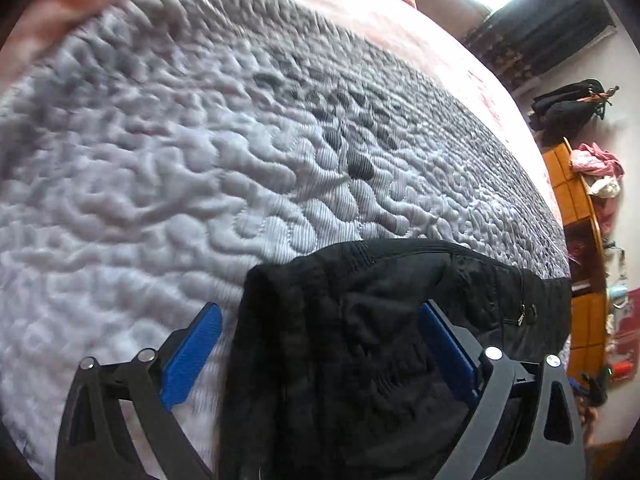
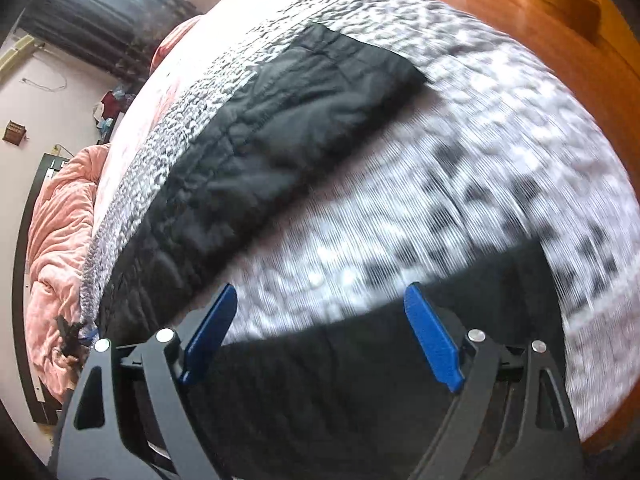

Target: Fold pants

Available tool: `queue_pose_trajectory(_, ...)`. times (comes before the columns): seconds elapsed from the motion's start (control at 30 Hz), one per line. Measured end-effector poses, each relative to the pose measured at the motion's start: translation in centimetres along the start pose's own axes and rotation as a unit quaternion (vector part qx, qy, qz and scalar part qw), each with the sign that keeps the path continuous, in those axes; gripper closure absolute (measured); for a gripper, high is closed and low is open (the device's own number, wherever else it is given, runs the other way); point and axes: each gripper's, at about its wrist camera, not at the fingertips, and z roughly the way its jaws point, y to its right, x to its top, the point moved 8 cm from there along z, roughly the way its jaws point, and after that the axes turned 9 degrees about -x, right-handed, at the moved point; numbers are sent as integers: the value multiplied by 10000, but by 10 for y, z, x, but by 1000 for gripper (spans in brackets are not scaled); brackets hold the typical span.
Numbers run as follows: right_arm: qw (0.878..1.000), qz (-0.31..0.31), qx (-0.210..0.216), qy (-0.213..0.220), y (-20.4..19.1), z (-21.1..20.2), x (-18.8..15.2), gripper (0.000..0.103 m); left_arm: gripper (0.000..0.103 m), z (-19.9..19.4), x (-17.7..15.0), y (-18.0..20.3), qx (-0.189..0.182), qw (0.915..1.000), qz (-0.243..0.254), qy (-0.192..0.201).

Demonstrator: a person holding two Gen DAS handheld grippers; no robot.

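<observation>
Black pants (image 1: 360, 340) lie on a grey-and-white quilted bedspread (image 1: 200, 160). In the left wrist view the waistband end with a zipper (image 1: 522, 316) bunches up between my left gripper's (image 1: 320, 320) blue fingers (image 1: 192, 356), which stand wide open around it. In the right wrist view one black leg (image 2: 260, 140) stretches away up the bed, and another part of the pants (image 2: 360, 380) lies under my right gripper (image 2: 320, 312), whose blue fingers (image 2: 432, 340) are wide open above it. The view is motion-blurred.
A pink sheet (image 1: 420, 28) and a pink blanket (image 2: 60, 240) lie beyond the quilt (image 2: 480, 160). A wooden shelf with clothes (image 1: 580, 184) stands at the right. Wooden floor (image 2: 520, 8) borders the bed's edge.
</observation>
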Motion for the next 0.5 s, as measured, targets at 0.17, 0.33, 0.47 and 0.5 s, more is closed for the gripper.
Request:
queue_pose_trajectory(0.17,9995,-214,179,137,-19,14,71,17,46,4,2,-13,4,9999,-81,79)
queue_pose_trajectory(0.33,9992,-219,205,278,-21,23,153,17,72,-2,1,-18,-37,9998,-162,100)
queue_pose_trajectory(0.47,9990,-331,71,285,-24,45,208,17,76,1,3,-17,68,9997,-170,170)
queue_pose_trajectory(0.5,9990,-361,30,259,-24,54,220,17,77,3,4,-17,74,9996,-183,179)
